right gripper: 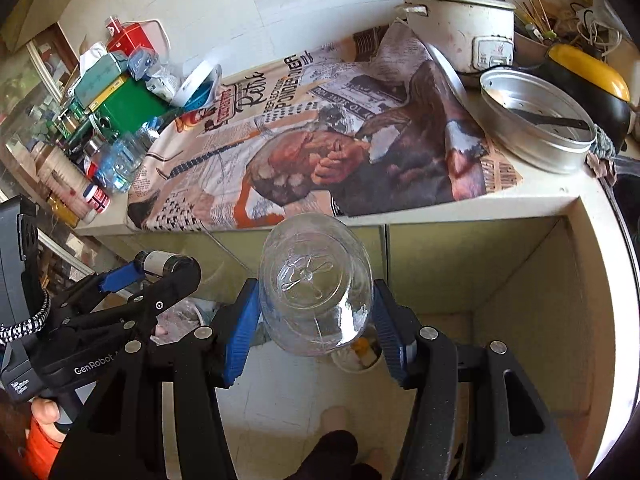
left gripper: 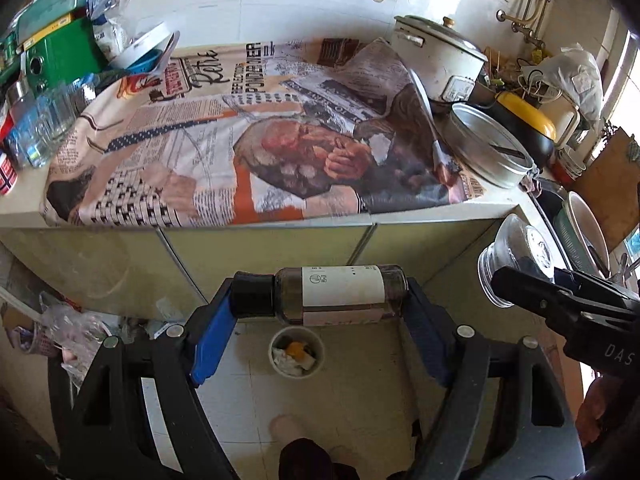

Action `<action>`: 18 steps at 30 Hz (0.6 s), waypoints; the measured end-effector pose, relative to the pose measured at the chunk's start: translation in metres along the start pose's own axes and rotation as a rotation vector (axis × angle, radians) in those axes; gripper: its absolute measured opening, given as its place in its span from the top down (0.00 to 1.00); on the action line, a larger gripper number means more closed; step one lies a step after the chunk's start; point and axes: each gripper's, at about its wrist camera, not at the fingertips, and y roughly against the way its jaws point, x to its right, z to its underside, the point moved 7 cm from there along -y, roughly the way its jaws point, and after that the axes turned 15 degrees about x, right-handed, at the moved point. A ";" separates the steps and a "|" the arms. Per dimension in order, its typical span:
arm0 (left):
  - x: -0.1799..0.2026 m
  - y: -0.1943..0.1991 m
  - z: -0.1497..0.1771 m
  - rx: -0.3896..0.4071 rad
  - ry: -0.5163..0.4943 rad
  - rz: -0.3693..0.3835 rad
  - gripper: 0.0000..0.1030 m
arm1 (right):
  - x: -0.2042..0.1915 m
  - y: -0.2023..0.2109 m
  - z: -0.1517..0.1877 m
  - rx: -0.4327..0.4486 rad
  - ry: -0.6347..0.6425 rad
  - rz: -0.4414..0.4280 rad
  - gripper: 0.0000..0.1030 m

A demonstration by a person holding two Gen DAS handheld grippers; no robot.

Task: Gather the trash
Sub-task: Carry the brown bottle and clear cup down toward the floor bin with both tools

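Note:
My left gripper (left gripper: 320, 300) is shut on a small dark bottle (left gripper: 340, 295) with a white label and black cap, held sideways above the floor. Directly below it stands a small white trash bin (left gripper: 296, 352) with crumpled paper and orange scraps inside. My right gripper (right gripper: 314, 312) is shut on a clear plastic bottle (right gripper: 314, 284), its base facing the camera. The bin (right gripper: 360, 354) is partly hidden behind that bottle. The right gripper with its clear bottle (left gripper: 516, 264) shows at the right of the left wrist view; the left gripper (right gripper: 160, 268) shows at the left of the right wrist view.
A counter covered by a newspaper-print cloth (left gripper: 256, 140) lies ahead, above cabinet doors (left gripper: 260, 256). A rice cooker (left gripper: 436, 56), a metal pan (left gripper: 488, 152) and a yellow-lidded pot (left gripper: 524, 120) stand at right. Boxes and bottles (left gripper: 52, 80) crowd the left. Plastic bags (left gripper: 76, 332) lie on the floor at left.

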 end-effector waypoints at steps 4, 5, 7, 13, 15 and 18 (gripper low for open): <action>0.002 -0.023 0.042 -0.043 0.013 -0.007 0.23 | 0.017 -0.013 0.036 -0.039 -0.008 0.015 0.50; 0.001 -0.033 0.054 -0.061 0.019 -0.007 0.23 | 0.022 -0.017 0.044 -0.047 -0.013 0.019 0.50; -0.002 -0.051 0.077 -0.099 0.025 -0.007 0.23 | 0.031 -0.028 0.061 -0.066 -0.026 0.029 0.50; -0.022 -0.119 0.154 -0.202 0.041 0.004 0.23 | 0.059 -0.087 0.122 -0.138 -0.082 0.061 0.50; -0.032 -0.145 0.180 -0.216 0.041 0.008 0.23 | 0.065 -0.114 0.142 -0.150 -0.094 0.080 0.50; -0.051 -0.180 0.214 -0.233 0.043 0.002 0.23 | 0.075 -0.159 0.178 -0.163 -0.124 0.091 0.50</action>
